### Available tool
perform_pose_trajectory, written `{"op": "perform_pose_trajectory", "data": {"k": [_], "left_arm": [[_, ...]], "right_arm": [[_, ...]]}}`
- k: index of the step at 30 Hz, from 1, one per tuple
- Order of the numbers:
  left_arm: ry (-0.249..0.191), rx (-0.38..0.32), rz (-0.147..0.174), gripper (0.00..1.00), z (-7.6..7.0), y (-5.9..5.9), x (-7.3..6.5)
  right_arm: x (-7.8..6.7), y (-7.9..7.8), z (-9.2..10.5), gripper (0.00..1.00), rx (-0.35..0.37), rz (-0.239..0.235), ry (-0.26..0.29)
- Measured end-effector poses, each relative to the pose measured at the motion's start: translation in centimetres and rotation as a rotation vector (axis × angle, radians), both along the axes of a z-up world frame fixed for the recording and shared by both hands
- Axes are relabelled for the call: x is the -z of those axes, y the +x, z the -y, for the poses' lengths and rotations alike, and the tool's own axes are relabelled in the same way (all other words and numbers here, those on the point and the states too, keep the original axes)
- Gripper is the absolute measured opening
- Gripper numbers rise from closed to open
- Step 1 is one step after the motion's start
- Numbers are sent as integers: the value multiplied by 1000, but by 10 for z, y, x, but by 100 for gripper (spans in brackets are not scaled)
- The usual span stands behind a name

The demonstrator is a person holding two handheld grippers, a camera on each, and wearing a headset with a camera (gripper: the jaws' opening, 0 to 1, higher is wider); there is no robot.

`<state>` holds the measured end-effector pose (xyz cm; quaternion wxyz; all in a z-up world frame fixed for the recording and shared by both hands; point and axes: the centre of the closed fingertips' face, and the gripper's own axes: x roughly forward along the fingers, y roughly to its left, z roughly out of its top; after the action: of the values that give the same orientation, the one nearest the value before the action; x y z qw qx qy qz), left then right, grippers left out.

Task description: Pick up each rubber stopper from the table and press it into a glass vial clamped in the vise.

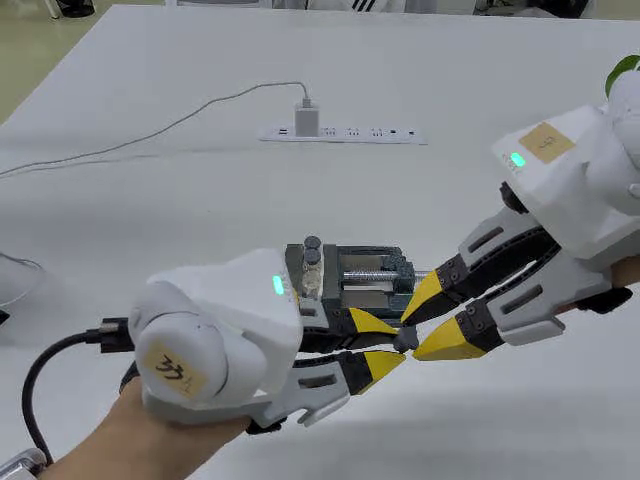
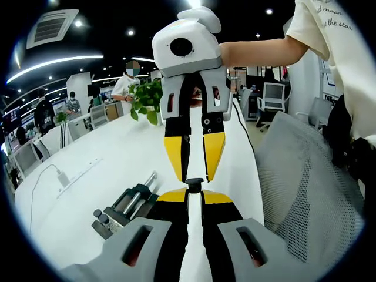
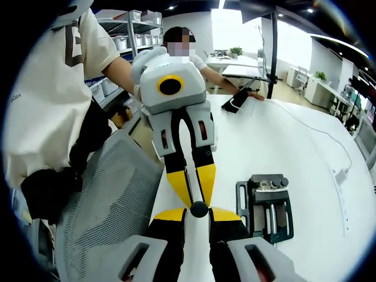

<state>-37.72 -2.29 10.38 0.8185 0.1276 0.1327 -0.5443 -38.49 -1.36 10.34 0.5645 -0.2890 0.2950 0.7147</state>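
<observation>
A dark rubber stopper (image 1: 405,340) hangs above the table where the two grippers meet tip to tip. My left gripper (image 1: 398,343) comes in from the lower left and is shut on the stopper (image 2: 194,184). My right gripper (image 1: 408,338) reaches in from the right, and its yellow tips pinch the same stopper (image 3: 198,208). Just behind them stands the small vise (image 1: 372,285) holding glass vials (image 1: 313,268) with dark stoppers on top. The vise (image 2: 132,202) and the vials (image 2: 100,218) lie low and to the left in the left gripper view. The right gripper view has the vise (image 3: 267,202) on the right.
A white power strip (image 1: 340,133) with a plugged charger (image 1: 306,120) and its cable lies at the back of the white table (image 1: 150,200). A grey mesh chair (image 2: 305,188) stands beside the table. Other people and a plant (image 2: 147,97) are further off.
</observation>
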Motion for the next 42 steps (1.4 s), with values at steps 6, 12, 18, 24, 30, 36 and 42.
{"op": "perform_pose_trajectory", "data": {"k": [6,12,18,24,30,36,42], "left_arm": [[0,-2,-9,4,-1,0,2],[2,2,-11,4,0,-1,2],[0,2,-21,4,0,-2,3],[3,4,-23,4,0,-3,4],[4,3,-23,4,0,-3,5],[-1,1,-24,4,0,-4,8],[-11,-10,-26,5,-2,-3,9]], "right_arm": [[2,1,1,10,-7,0,-8],[3,5,3,8,-2,1,-27],[4,4,2,8,-4,6,-45],[6,1,1,8,-17,23,-58],[7,0,1,8,-16,22,-66],[8,-1,-2,7,-12,3,-78],[9,-1,-4,7,-13,1,-83]]}}
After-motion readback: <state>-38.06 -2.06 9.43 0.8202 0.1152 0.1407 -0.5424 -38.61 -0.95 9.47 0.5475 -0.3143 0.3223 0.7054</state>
